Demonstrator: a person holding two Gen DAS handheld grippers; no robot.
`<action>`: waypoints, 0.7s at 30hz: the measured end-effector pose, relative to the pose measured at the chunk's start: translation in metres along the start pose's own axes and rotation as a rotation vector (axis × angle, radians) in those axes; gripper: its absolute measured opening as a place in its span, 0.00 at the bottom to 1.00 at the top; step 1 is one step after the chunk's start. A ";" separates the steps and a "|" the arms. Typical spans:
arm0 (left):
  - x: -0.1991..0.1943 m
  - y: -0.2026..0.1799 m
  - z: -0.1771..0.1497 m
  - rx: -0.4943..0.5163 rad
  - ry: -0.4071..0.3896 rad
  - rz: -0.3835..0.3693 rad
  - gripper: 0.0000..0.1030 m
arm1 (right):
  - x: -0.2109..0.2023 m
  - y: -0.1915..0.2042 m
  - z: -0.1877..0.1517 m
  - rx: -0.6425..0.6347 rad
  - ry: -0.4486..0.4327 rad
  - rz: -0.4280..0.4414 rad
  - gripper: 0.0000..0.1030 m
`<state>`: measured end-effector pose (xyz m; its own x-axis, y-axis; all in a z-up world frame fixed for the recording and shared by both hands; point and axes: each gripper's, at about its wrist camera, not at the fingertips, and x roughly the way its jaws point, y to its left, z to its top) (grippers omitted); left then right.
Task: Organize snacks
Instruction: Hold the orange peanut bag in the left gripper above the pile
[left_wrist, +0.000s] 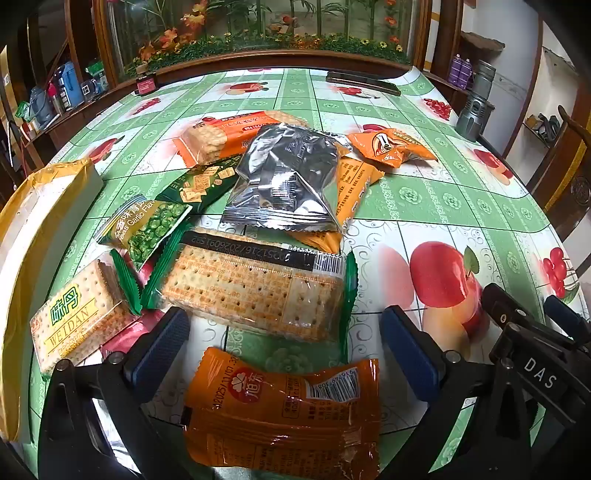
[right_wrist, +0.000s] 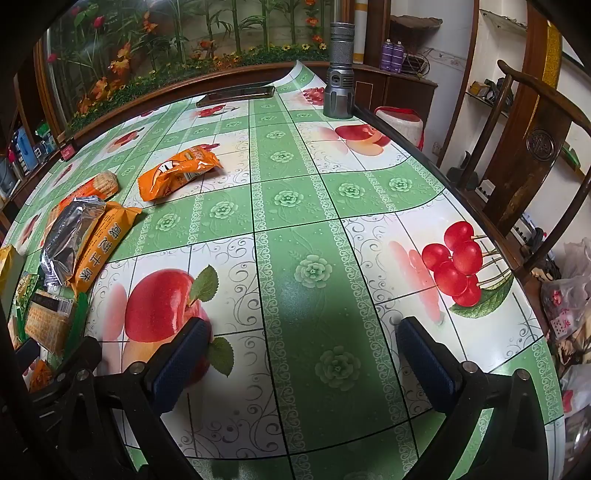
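A heap of snack packs lies on the fruit-print tablecloth (left_wrist: 443, 199). My left gripper (left_wrist: 284, 339) is open, just above an orange snack pack (left_wrist: 284, 410) lying between its fingers. Beyond it lie a long cracker pack (left_wrist: 255, 288), a WEIDAN cracker pack (left_wrist: 77, 314), a green pea pack (left_wrist: 147, 225), a silver foil bag (left_wrist: 288, 177) and several orange packs (left_wrist: 388, 146). My right gripper (right_wrist: 303, 350) is open and empty over bare cloth, right of the heap. The silver bag (right_wrist: 70, 232) and an orange pack (right_wrist: 177, 171) show at its left.
A yellow-edged box (left_wrist: 40, 221) stands at the left table edge. A grey metal cylinder (right_wrist: 340, 70) and a dark phone (right_wrist: 236, 95) sit at the far edge. A wooden chair (right_wrist: 532, 155) stands to the right. A planter cabinet (left_wrist: 258, 33) runs behind the table.
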<state>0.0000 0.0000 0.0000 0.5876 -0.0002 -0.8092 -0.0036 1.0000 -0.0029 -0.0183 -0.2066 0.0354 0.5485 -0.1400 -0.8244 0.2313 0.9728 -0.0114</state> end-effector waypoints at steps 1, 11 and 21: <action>0.000 0.000 0.000 0.000 0.000 0.000 1.00 | 0.000 0.000 0.000 0.000 0.000 0.001 1.00; 0.000 -0.001 0.000 0.002 0.003 0.000 1.00 | 0.000 0.000 0.000 0.000 0.002 0.000 1.00; 0.000 -0.001 -0.001 0.003 0.001 0.000 1.00 | 0.000 0.000 0.000 0.000 0.002 0.000 1.00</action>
<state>-0.0006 -0.0009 0.0000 0.5868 0.0003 -0.8098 -0.0016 1.0000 -0.0008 -0.0182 -0.2066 0.0354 0.5472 -0.1393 -0.8253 0.2313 0.9728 -0.0109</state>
